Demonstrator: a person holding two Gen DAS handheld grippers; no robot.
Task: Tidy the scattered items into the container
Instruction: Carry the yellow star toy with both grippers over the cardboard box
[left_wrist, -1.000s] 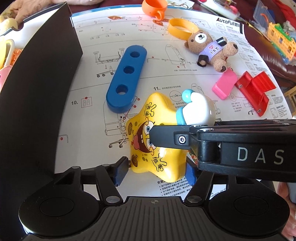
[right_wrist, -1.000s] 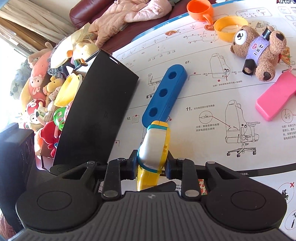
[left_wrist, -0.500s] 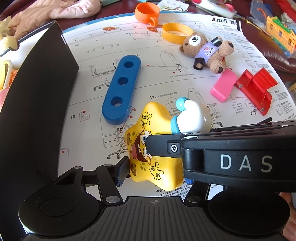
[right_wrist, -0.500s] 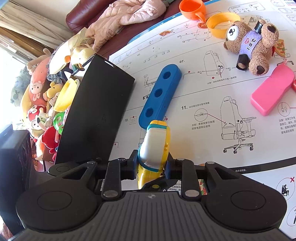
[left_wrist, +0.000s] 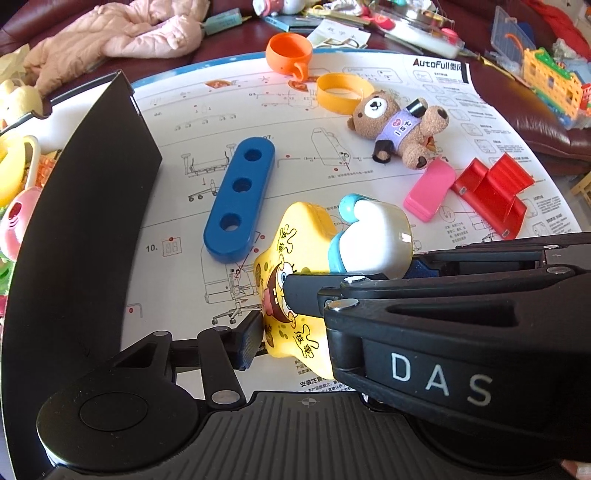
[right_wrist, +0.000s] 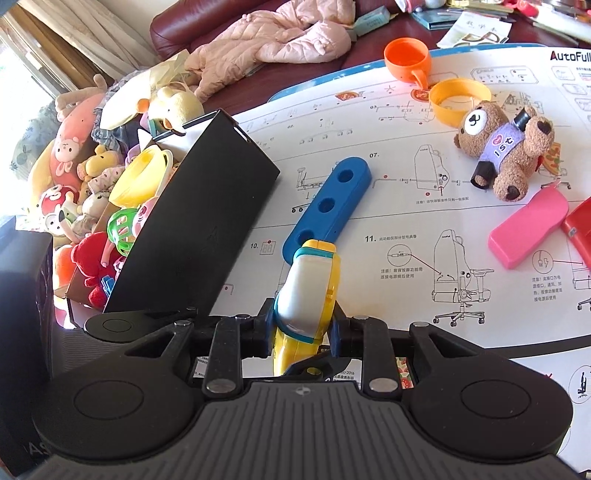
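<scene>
While the right gripper (right_wrist: 300, 334) still pinches the yellow star toy (right_wrist: 308, 295), the left gripper (left_wrist: 291, 332) is closing on it, narrower than before.

Work surface: dark maroon table (left_wrist: 236, 44), mostly covered by a large white printed instruction sheet (left_wrist: 369, 192) with chair diagrams.
Far left corner of table: pink quilted garment (right_wrist: 273, 40) bunched up, lying partly onto a dark red leather sofa (right_wrist: 173, 26).
Left of sofa: pale curtain (right_wrist: 74, 26), window (right_wrist: 11, 70) behind it, probably; that area is overexposed.
Light: strong daylight from the left, hard shadows on the sheet.
Far edge: loose papers and booklets (left_wrist: 340, 33).
</scene>
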